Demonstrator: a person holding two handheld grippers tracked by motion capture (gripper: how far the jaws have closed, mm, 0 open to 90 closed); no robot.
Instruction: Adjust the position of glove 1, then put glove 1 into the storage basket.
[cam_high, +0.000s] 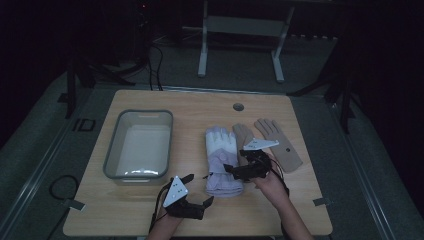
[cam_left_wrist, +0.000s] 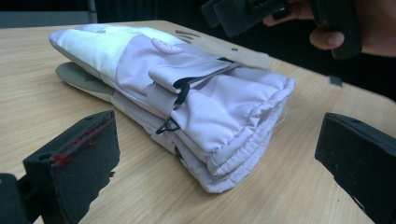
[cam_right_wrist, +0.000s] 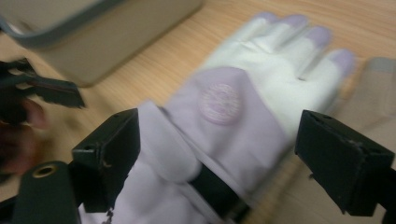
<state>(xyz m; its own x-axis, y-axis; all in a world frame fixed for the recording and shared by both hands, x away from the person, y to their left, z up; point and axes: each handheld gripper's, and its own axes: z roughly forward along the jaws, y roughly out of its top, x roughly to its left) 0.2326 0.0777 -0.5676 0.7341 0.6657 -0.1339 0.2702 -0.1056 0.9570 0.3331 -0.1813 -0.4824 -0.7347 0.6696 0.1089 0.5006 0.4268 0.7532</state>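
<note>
Our right tongs stand wide apart over the lilac gloves, gripping nothing. Our left tongs, also apart and empty, sit just near-left of those stacked gloves mid-surface.

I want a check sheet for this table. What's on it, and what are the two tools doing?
Surface: wooden table, bare around the items.
Job's things: lilac gloves, stacked flat mid-table.
Clutter: grey bin at left; tan gloves at right.
Grippers: left tool open, near the table's front edge; right tool open over the lilac gloves' cuff.
Cables: black cable on the floor at left.
Surroundings: dark room, white frame behind.
</note>
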